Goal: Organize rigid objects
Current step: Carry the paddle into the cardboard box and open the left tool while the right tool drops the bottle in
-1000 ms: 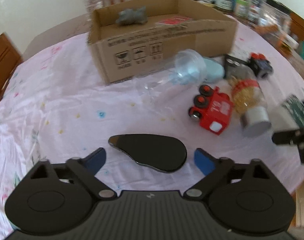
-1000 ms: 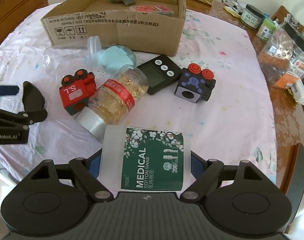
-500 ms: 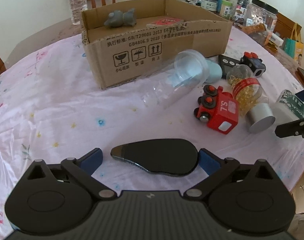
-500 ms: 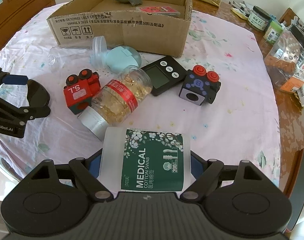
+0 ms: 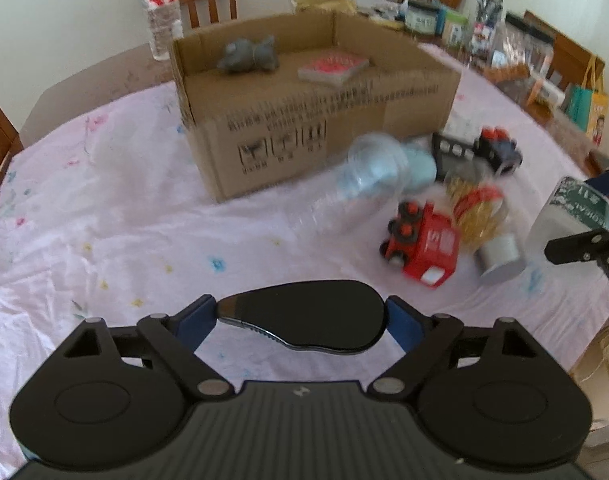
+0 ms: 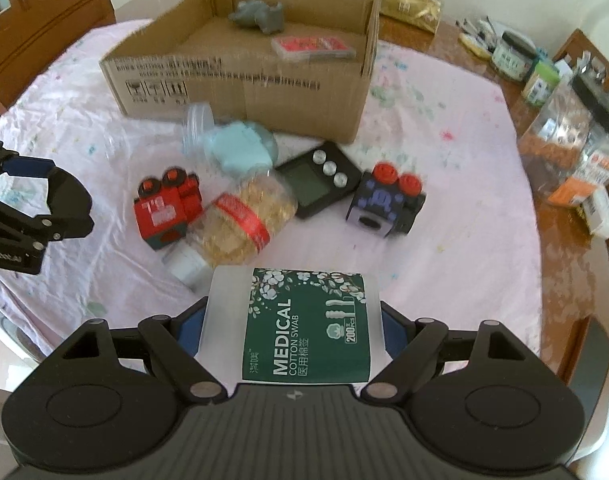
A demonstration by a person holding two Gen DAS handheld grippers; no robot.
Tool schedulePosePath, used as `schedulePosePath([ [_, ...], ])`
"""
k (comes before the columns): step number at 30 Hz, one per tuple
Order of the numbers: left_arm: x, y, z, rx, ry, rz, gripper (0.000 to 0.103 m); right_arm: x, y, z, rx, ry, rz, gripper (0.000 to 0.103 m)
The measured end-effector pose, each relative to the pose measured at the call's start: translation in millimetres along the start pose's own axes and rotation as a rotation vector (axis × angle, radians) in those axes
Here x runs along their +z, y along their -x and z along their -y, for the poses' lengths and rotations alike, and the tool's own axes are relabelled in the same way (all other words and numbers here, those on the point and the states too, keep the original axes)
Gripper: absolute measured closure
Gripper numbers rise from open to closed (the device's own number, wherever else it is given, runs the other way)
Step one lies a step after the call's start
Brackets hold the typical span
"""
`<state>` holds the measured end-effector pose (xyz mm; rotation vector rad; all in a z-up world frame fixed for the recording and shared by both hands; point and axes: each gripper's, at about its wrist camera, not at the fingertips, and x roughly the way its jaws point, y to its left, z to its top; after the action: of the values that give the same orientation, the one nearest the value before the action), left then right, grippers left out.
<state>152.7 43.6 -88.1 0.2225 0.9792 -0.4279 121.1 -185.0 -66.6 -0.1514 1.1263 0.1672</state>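
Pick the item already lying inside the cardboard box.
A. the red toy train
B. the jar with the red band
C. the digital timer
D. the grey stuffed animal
D: the grey stuffed animal lies on the floor of the cardboard box beside a red card pack, while the train, timer and jar lie on the tablecloth in front of the box.

A pink flowered cloth (image 6: pixel 456 184) covers the counter (image 6: pixel 560 264). On it stands an open cardboard box (image 6: pixel 244 80). Just in front of the box lie a clear bottle (image 5: pixel 344 196), a pale blue case (image 6: pixel 240 146), a black timer (image 6: pixel 316 184), a red toy train (image 6: pixel 166 210), a capsule jar (image 6: pixel 240 224) and a dark toy block (image 6: pixel 384 204).
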Motion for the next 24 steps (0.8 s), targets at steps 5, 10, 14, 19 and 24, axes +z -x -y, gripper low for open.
schedulePosePath([
  [5,30.5,26.5,-5.2,0.003,-0.007,0.055,0.013,26.4,23.5,2.4,0.012,0.051,0.076,0.016],
  [10,71.8,42.8,-7.8,0.017,-0.021,0.149,0.013,61.6,39.6,6.4,0.024,0.085,0.169,0.016],
  [14,105.1,33.4,-7.6,0.033,-0.034,0.192,0.013,89.7,42.3,9.9,0.031,0.086,0.23,0.016],
  [19,131.2,4.2,-8.4,0.042,-0.032,0.178,0.013,116.3,36.2,15.1,0.035,0.077,0.258,0.016],
  [24,137.5,-23.8,-9.9,0.063,-0.024,0.146,0.013,130.1,29.7,19.0,0.037,0.066,0.261,0.016],
])
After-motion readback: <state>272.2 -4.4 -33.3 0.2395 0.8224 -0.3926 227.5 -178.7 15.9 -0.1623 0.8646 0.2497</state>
